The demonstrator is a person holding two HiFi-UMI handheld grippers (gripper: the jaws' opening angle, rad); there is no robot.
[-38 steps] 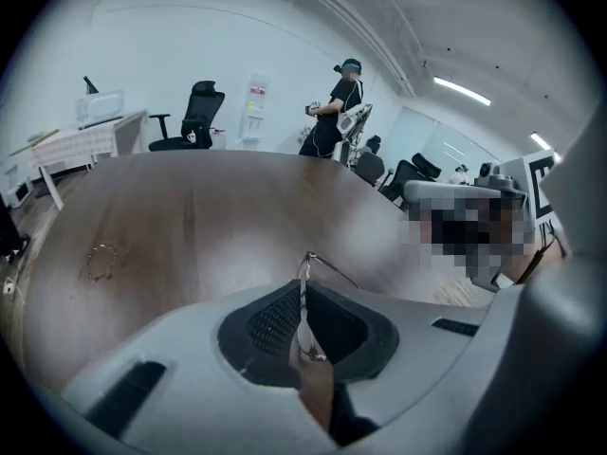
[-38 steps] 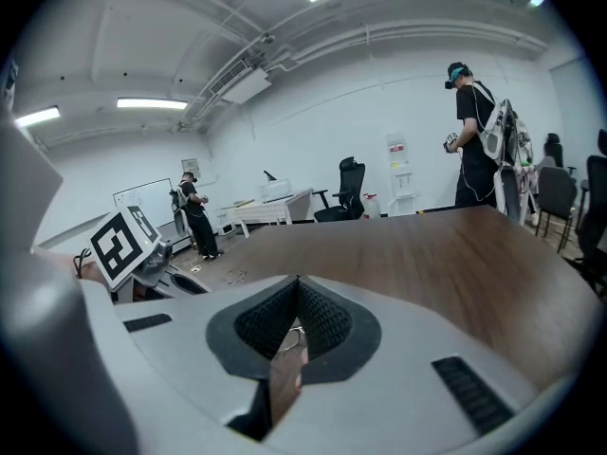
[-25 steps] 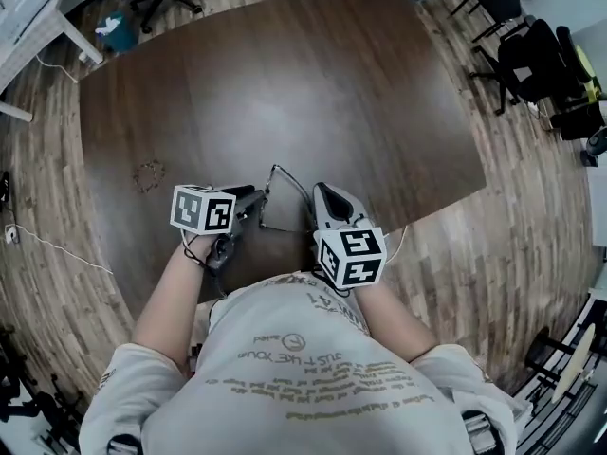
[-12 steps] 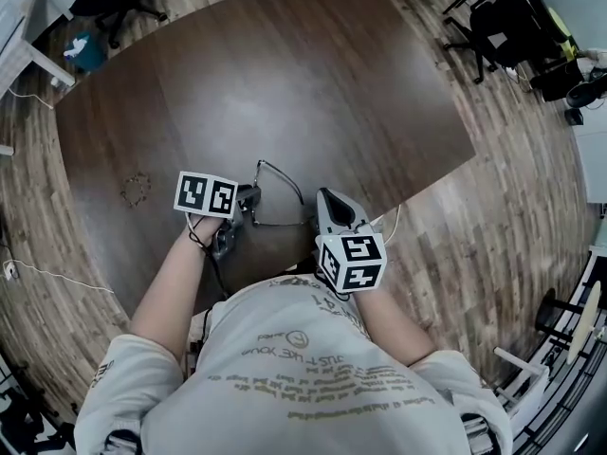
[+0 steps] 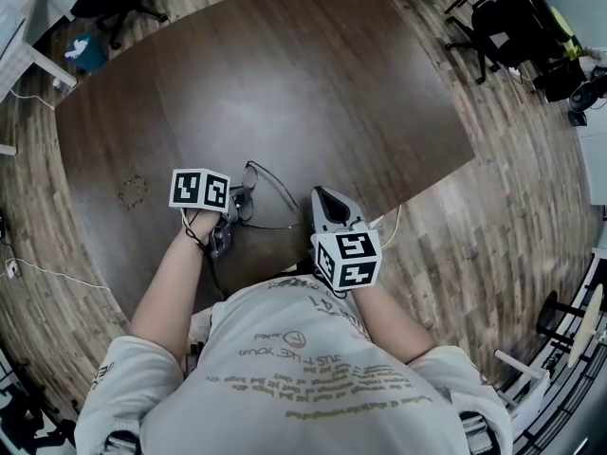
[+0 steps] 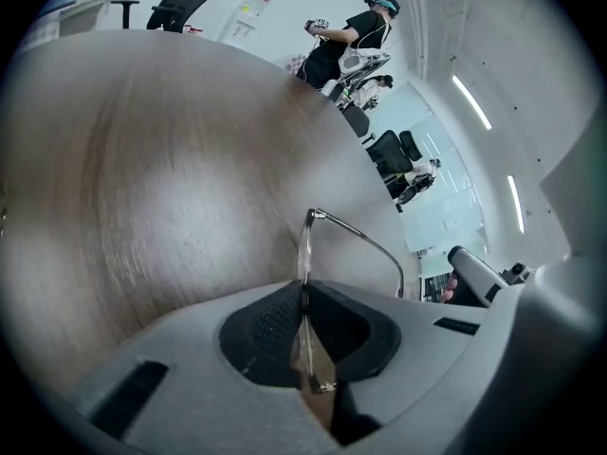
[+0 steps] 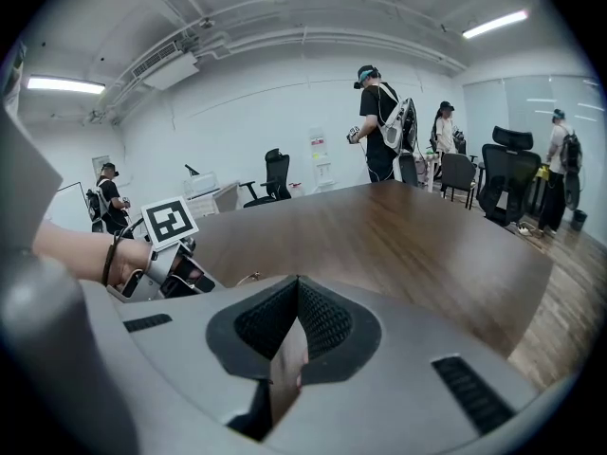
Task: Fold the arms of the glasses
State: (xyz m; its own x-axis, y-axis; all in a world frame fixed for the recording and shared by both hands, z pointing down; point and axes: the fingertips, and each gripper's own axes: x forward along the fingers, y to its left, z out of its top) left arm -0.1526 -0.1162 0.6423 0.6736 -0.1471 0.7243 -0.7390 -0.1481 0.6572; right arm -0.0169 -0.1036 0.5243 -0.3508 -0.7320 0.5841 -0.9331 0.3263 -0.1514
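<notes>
A: Left gripper (image 6: 303, 292): what is being pinched?
B: Glasses (image 6: 362, 234) are being pinched by the frame, over the wooden surface (image 6: 171, 159).
A: And the right gripper (image 7: 297, 282)?
B: Its jaws are being pressed together on nothing.

1. The left grey two-jaw gripper with a black-and-white marker cube (image 5: 237, 204) tilts downward, its jaws clamped on the thin wire-framed glasses (image 6: 304, 246).
2. The right grey two-jaw gripper (image 5: 323, 199) sits near it, jaws pressed together and empty.
3. The bare left forearm (image 5: 171, 287) and right forearm (image 5: 384, 316) reach forward, elbows bent.
</notes>
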